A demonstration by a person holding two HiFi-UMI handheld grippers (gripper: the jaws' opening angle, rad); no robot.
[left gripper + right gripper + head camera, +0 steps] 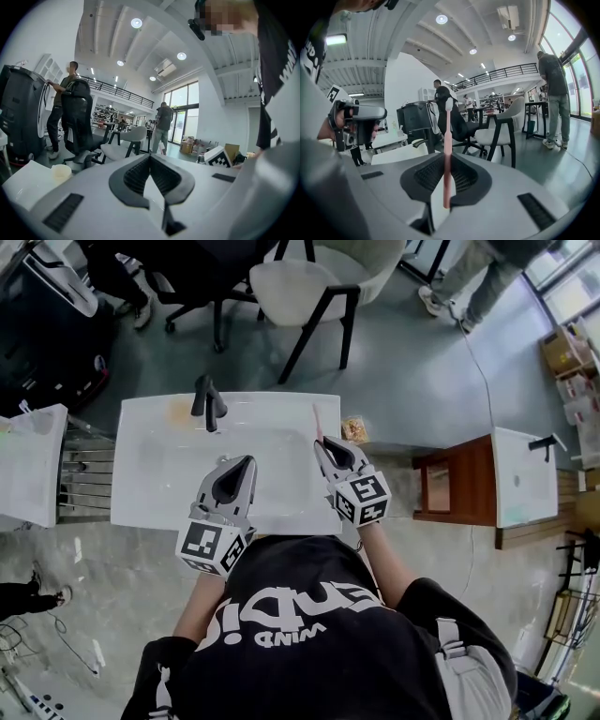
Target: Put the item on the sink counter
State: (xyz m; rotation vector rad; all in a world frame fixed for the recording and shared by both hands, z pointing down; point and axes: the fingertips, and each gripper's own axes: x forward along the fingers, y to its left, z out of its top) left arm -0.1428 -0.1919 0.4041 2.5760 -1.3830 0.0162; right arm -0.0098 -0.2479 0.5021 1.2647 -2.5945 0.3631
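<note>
At the far left of the head view a white rectangular basin (33,465) stands beside a chrome wire rack (89,470). Next comes the white rectangular sink counter (150,493), with a black faucet (208,401) at its rear edge.

The left gripper (248,462) hangs over the middle of that counter, near its front edge. In its own view the left gripper (150,159) has its dark ribbed jaws brought together at the tips, with nothing between them.

To its right, the right gripper (321,442) is over the counter's right part. Its own view shows the right gripper (447,157) with its jaws pressed onto a thin pink toothbrush (448,140), gripped low on the handle. The rest of the toothbrush stands out past the jaw tips, with its pale head at the far end. From above, the pink toothbrush (317,420) points away from the person, over the right side of the counter. Whether it touches the surface cannot be told.

Just beyond the counter's right edge lies a small clear packet of yellowish snacks (353,429). Further right stands a brown wooden stand (455,488), and against it a second white basin (523,474) carrying its own small black tap (544,443).
</note>
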